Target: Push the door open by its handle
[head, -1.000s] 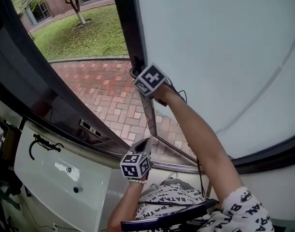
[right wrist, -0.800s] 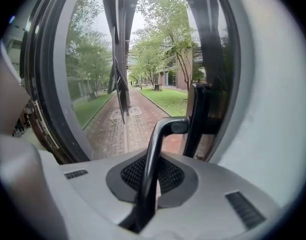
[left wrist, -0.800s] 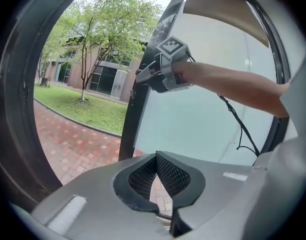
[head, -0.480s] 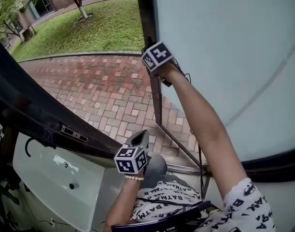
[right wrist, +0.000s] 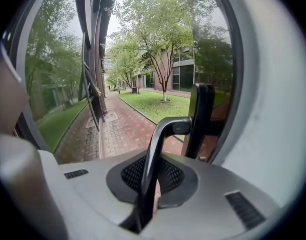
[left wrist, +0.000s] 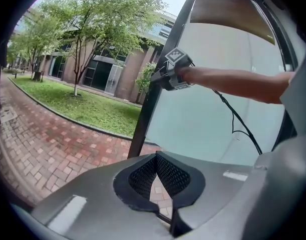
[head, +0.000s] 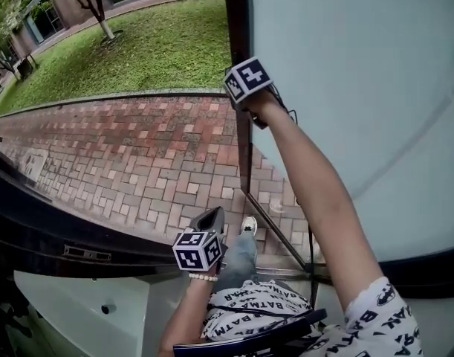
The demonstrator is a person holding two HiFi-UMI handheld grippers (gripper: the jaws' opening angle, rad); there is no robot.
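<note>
The door (head: 360,110) has a frosted pane in a dark frame and stands swung outward over the paving. Its handle (right wrist: 165,131) is a thin dark bent bar that runs up between my right gripper's jaws to the door's edge. My right gripper (right wrist: 154,154) is shut on this bar; in the head view it (head: 239,99) sits at the frame's edge under its marker cube, at the end of an outstretched arm. From the left gripper view I see it (left wrist: 165,76) on the frame too. My left gripper (head: 212,217) hangs low and back, shut with nothing in it (left wrist: 157,160).
Red brick paving (head: 137,162) and a lawn (head: 160,50) lie beyond the doorway. The neighbouring dark door leaf (head: 41,229) and a white panel (head: 78,303) fill the lower left. A shoe (head: 249,225) steps at the threshold. A black cable (head: 310,251) hangs from the right arm.
The door has swung further outward with my right gripper on its handle. The left door leaf has slid down and left in view, showing more paving. My left gripper has come forward.
</note>
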